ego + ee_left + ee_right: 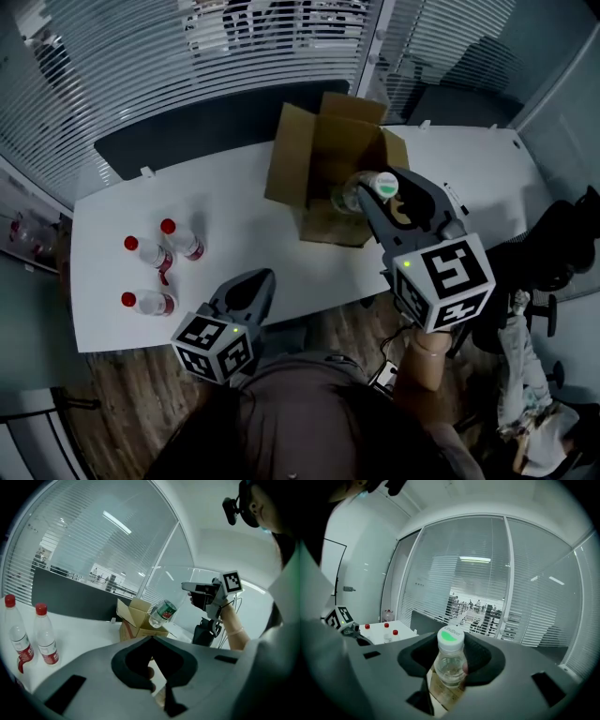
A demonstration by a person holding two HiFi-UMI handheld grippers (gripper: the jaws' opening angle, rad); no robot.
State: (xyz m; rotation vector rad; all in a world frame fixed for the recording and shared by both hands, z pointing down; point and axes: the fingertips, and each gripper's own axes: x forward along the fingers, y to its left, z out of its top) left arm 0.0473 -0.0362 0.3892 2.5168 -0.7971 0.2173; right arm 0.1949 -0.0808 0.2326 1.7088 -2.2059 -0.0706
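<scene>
Head view: the right gripper (pixel 372 201) has its fingers clamped on a clear green-capped bottle (pixel 354 195), which hangs over the open top of a cardboard box (pixel 314 155) standing on the white bench (pixel 244 239). The bottle's cap points toward the person and its body extends past the fingertips, above the box opening. The left gripper (pixel 262 278) sits at the near bench edge, fingers brought together with nothing between them. Three red-capped bottles (pixel 155 255) lie on the bench to its left, well apart from the box. Left gripper view: the fingers meet at a point with no object between them. Beyond them the green-capped bottle (pixel 162 613) is tilted, base down, just above the box (pixel 135 620). Two of the red-capped bottles (pixel 45 635) stand at the left. Right gripper view: the bottle (pixel 450 665) sits centred between the two dark fingers (pixel 481 660), gripped on both sides at its body. The cap rises clear above them, and cardboard shows directly below.
</scene>
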